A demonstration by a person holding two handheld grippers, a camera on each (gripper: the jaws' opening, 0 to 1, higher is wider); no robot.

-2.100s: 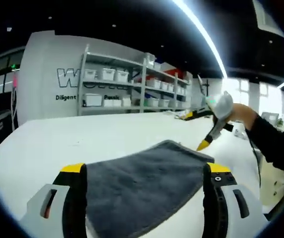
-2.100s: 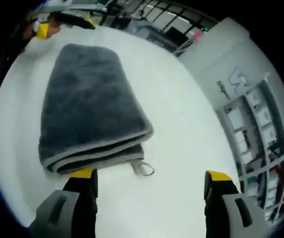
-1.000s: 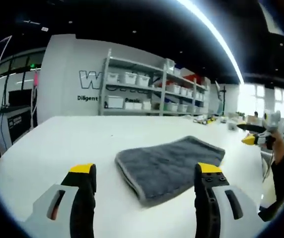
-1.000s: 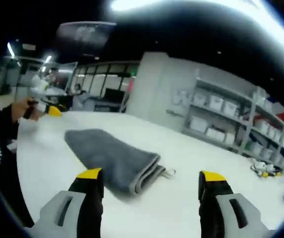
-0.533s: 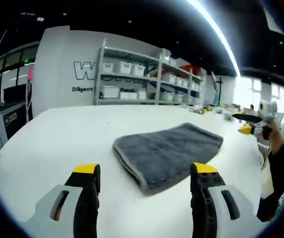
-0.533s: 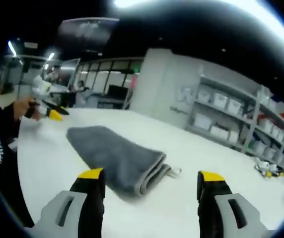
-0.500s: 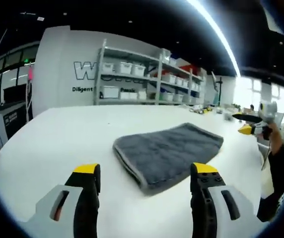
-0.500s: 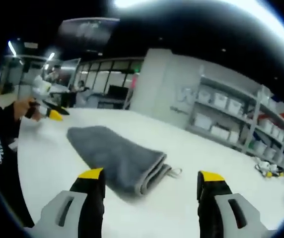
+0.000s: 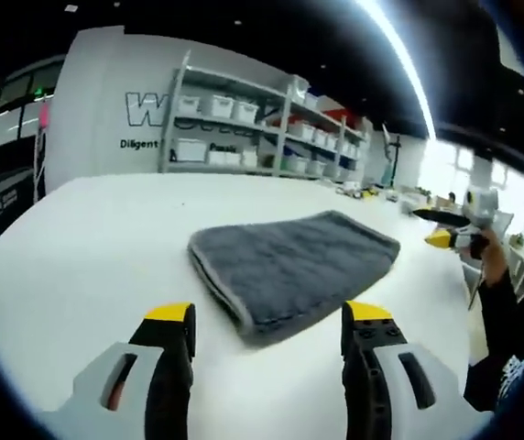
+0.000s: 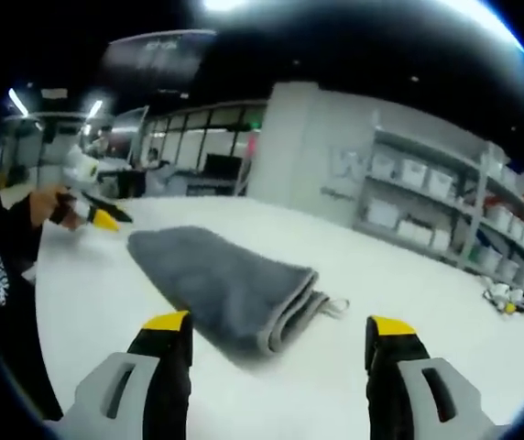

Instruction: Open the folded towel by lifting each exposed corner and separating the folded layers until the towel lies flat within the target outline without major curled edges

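towel (image 9: pixel 289 261) folded, ahead of both claws | left claw (image 9: pixel 267 321) spread | right claw (image 10: pixel 280 330) spread

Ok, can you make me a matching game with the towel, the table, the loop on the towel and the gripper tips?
Things:
1. towel
2. table
3. loop
4. gripper tips

Descriptions:
A. yellow
B. white, with the towel lying on it
C. grey and folded in layers
D. small, sticking out at the folded end

Pairs: 1-C, 2-B, 3-D, 4-A
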